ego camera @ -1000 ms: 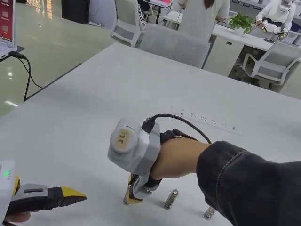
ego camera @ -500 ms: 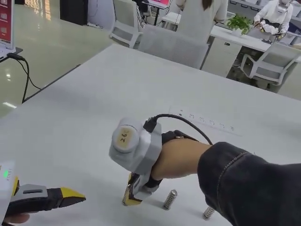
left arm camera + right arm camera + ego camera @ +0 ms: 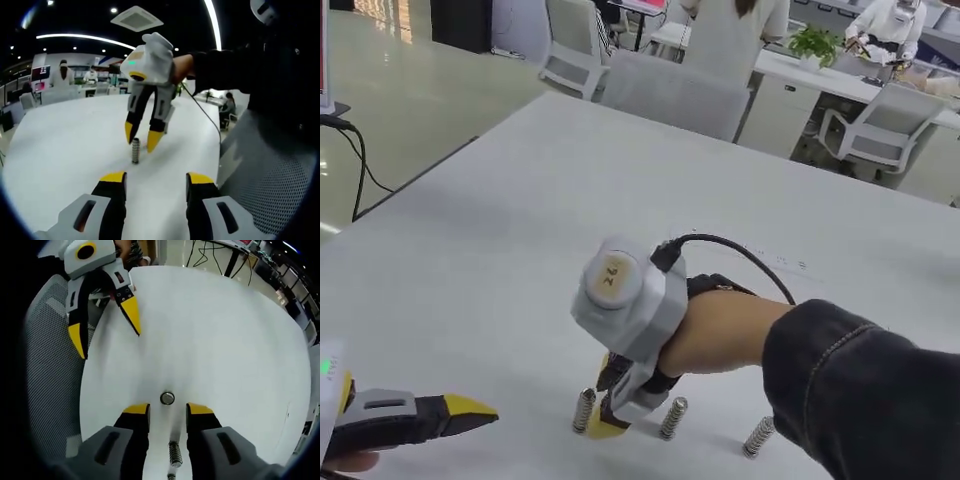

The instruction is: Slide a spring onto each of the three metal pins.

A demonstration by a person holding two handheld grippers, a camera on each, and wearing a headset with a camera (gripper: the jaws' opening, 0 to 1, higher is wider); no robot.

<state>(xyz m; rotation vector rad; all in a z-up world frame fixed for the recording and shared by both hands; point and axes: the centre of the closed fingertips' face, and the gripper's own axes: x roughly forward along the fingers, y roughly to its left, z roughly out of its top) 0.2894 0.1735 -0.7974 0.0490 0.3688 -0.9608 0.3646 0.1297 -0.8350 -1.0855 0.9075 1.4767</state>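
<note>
Three small metal springs stand upright in a row on the white table: one (image 3: 584,410) on the left, one (image 3: 671,418) in the middle, one (image 3: 757,436) on the right. The pins inside them are hidden. My right gripper (image 3: 605,420) points down at the table between the left and middle springs, open and holding nothing. In the right gripper view its jaws (image 3: 168,411) stand apart, with the left spring (image 3: 167,398) seen end-on just past the tips and another spring (image 3: 173,452) further back. My left gripper (image 3: 480,410) hovers low at the left, open and empty (image 3: 156,180), facing the right gripper (image 3: 141,138) and a spring (image 3: 135,150).
The white table (image 3: 520,230) stretches far and wide around the springs. A black cable (image 3: 740,250) runs from the right gripper over the person's dark sleeve (image 3: 860,390). Office chairs (image 3: 670,90) and people stand beyond the far edge.
The right gripper has drawn slightly up and aside from the left spring, which now stands in plain sight beside its tips. The head camera has shifted. The left gripper has stayed put.
</note>
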